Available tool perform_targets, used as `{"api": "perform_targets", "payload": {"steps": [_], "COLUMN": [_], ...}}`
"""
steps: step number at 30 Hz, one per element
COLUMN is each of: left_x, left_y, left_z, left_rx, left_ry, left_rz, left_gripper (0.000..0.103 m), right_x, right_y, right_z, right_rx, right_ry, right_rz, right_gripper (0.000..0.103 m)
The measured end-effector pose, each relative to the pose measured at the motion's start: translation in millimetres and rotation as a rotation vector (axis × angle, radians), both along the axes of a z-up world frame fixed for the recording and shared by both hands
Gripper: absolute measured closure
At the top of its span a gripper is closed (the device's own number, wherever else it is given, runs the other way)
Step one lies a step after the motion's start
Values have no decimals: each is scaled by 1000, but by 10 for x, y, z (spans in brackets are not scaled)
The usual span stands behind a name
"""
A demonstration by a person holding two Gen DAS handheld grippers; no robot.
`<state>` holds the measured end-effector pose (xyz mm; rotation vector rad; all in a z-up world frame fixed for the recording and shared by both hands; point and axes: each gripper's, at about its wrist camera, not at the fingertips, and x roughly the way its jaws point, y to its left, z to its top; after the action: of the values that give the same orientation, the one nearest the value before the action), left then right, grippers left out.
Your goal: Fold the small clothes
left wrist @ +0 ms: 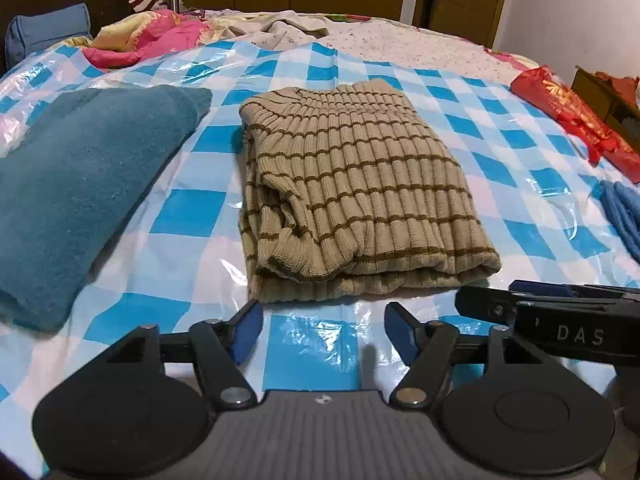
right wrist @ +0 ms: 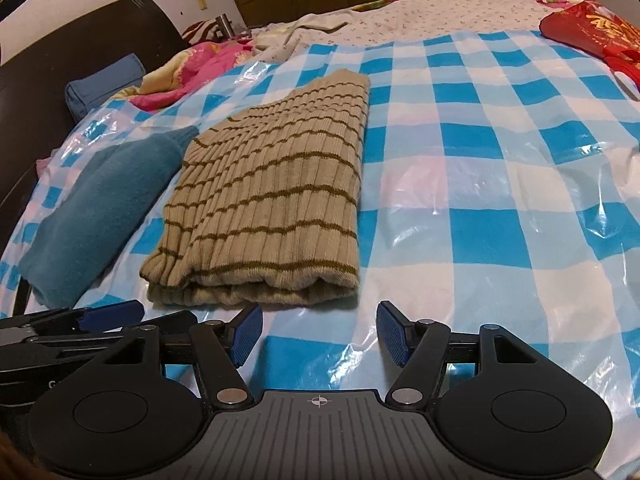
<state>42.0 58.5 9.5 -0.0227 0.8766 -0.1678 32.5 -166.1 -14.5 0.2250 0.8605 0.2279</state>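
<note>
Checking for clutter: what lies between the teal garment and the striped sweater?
Only bare checkered plastic sheet between teal garment and striped sweater, in the left wrist view.

Striped sweater (left wrist: 360, 184): ribbed knit cloth, matt. Teal garment (left wrist: 80, 184): fuzzy, fleece-like, matt. Checked sheet (right wrist: 500, 200) over bed: thin plastic, glossy, crinkled. Left tool (left wrist: 322, 334): matt black plastic w/ blue ribbed pads (right wrist: 394, 334), shiny metal pivot pins (left wrist: 236, 394).
</note>
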Motion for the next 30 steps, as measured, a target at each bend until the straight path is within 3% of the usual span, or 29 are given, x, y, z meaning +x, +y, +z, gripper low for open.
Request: {"api": "perform_targets", "payload": {"steps": [14, 30], "left_x": [16, 15], "left_y": [-17, -50], "left_z": [-29, -14], "left_rx": [18, 48], "left_ry": [11, 25], "left_rz": [18, 17], "left_gripper": [14, 14], "right_x": [-76, -87], "right_y": [-2, -16], "right_z": [-40, -54], "right_rx": [-22, -14], "right_ry": [-25, -22], "right_rz": [5, -7], "right_gripper": [38, 38]}}
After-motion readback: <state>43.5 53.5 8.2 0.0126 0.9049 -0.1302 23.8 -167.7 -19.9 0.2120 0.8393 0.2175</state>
